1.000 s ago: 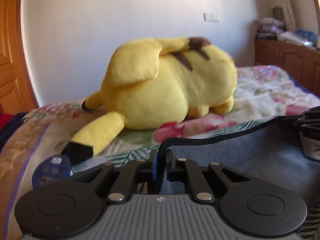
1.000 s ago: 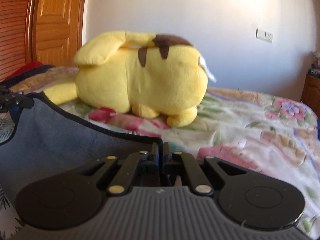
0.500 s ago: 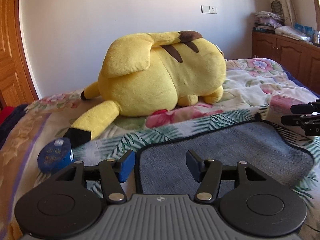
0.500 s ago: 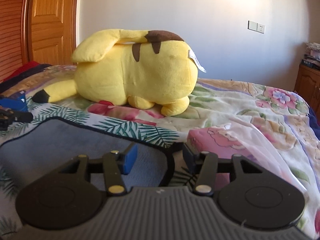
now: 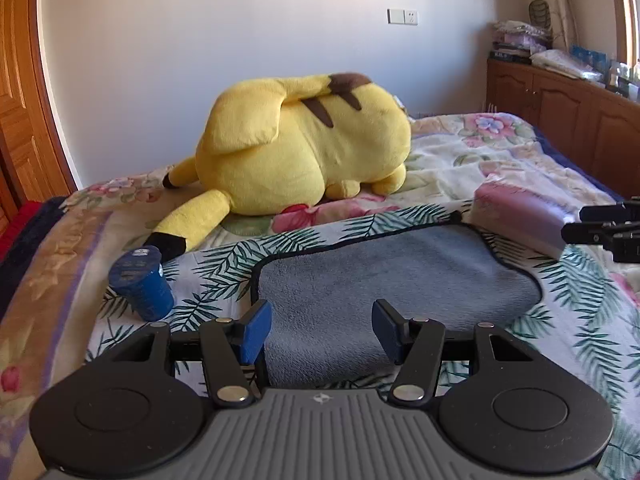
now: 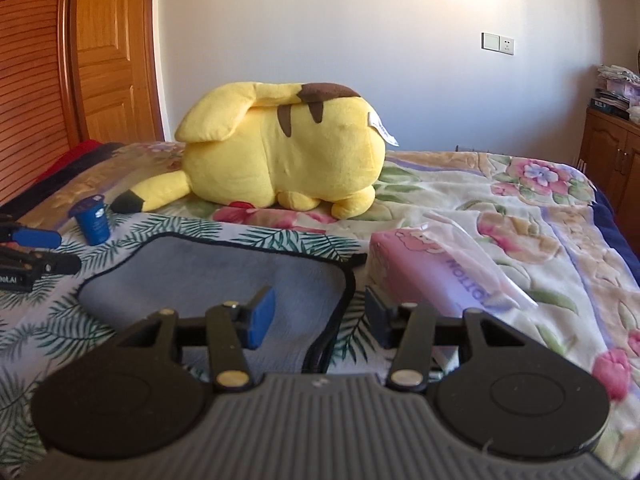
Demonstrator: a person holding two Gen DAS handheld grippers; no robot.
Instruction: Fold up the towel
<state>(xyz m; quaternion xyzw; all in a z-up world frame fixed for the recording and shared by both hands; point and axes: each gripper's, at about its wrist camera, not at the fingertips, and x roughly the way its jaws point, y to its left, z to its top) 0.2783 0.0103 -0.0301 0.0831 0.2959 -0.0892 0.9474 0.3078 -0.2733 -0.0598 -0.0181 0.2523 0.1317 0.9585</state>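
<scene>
A grey towel (image 5: 384, 280) with a dark edge lies folded flat on a leaf-print cloth on the bed; it also shows in the right wrist view (image 6: 224, 280). My left gripper (image 5: 322, 332) is open and empty, just above the towel's near left part. My right gripper (image 6: 320, 316) is open and empty, over the towel's near right corner. The right gripper's tips show at the far right of the left wrist view (image 5: 600, 232), and the left gripper's tips at the far left of the right wrist view (image 6: 32, 252).
A big yellow plush toy (image 5: 304, 156) lies behind the towel. A blue cup (image 5: 140, 284) stands left of the towel. A pink tissue pack (image 6: 432, 272) lies right of it. A wooden cabinet (image 5: 560, 112) stands at the right, a wooden door (image 6: 112, 52) at the left.
Both grippers were shut on the towel's edge and held it up. They laid it down, opened, let go and drew back and upward. The towel now lies flat.
</scene>
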